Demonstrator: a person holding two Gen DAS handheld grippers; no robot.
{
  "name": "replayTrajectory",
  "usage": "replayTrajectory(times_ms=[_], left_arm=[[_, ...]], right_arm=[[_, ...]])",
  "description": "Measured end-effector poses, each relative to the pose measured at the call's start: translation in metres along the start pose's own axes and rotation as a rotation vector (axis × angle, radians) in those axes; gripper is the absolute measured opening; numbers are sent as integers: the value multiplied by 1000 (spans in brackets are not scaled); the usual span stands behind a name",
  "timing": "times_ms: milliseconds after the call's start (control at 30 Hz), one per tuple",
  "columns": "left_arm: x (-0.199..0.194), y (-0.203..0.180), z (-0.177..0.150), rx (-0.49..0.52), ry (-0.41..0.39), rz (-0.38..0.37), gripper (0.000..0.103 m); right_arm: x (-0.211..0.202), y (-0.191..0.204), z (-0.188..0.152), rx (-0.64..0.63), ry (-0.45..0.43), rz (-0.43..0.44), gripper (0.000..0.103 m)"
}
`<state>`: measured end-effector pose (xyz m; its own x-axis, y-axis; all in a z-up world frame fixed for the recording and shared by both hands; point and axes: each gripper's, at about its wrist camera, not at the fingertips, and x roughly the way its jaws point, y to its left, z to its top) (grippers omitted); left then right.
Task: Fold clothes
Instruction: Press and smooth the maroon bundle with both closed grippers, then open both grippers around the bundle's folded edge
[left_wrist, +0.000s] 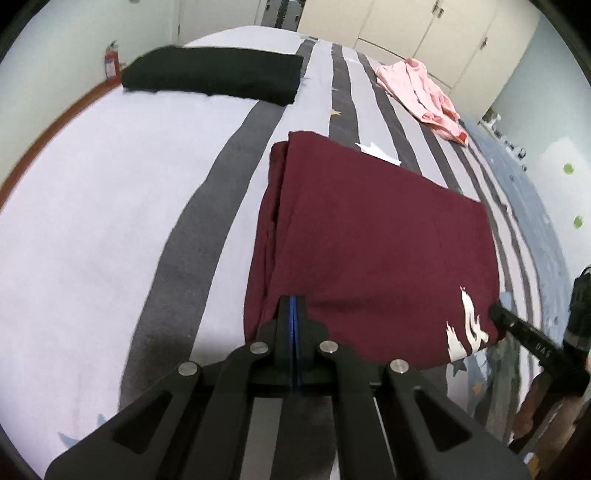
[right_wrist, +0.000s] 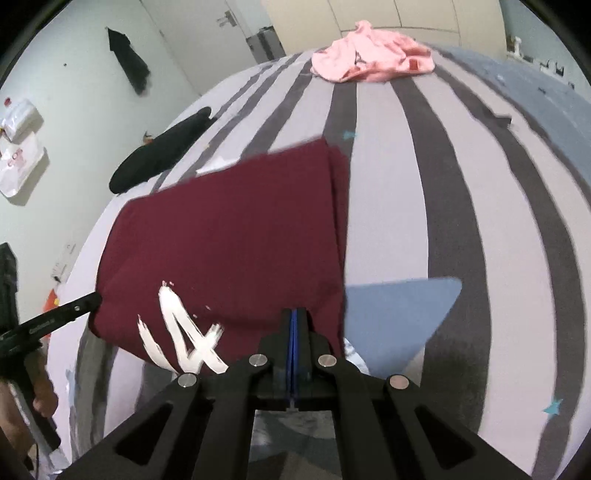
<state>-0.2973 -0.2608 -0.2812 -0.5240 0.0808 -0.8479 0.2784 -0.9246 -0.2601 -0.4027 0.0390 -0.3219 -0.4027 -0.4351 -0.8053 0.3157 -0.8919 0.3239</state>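
A folded maroon garment (left_wrist: 369, 240) with a white print (right_wrist: 177, 332) lies on the striped bed (left_wrist: 110, 221), its near edge lifted off the cover. My left gripper (left_wrist: 293, 301) is shut on the near left corner of that edge. In the right wrist view, my right gripper (right_wrist: 294, 314) is shut on the near right corner of the maroon garment (right_wrist: 229, 229). Each gripper also shows in the other's view: the right gripper (left_wrist: 496, 310) at the printed corner, the left gripper (right_wrist: 96, 298) at the far left corner.
A folded black garment (left_wrist: 210, 79) lies at the bed's far left. A crumpled pink garment (left_wrist: 421, 96) lies at the far end, before the cupboards. A blue star patch (right_wrist: 399, 317) marks the cover beside my right gripper. A hand (right_wrist: 44, 398) holds the left gripper's handle.
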Motion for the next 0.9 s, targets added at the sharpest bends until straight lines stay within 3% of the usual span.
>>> replayTrajectory(times_ms=[133, 200, 333, 500, 567, 667, 733, 900], left_arm=[[-4, 11, 11, -77, 5, -38, 1], [-15, 6, 22, -58, -39, 33, 1], [-20, -7, 44, -34, -96, -21, 1], [14, -22, 62, 40, -66, -14, 1], [33, -17, 61, 47, -42, 11, 1], [45, -8, 65, 22, -27, -26, 1], [40, -8, 73, 17, -36, -17, 1], [38, -11, 98, 25, -76, -22, 1]], right_arm=[[-18, -5, 9, 21, -44, -37, 0], [-29, -8, 18, 54, -88, -68, 1], [-18, 13, 37, -16, -91, -54, 1], [2, 36, 53, -66, -86, -3, 1], [13, 29, 55, -13, -72, 15, 1], [33, -1, 50, 99, -34, 31, 0], [38, -12, 48, 112, -33, 55, 0], [24, -4, 68, 55, -77, 1, 2]])
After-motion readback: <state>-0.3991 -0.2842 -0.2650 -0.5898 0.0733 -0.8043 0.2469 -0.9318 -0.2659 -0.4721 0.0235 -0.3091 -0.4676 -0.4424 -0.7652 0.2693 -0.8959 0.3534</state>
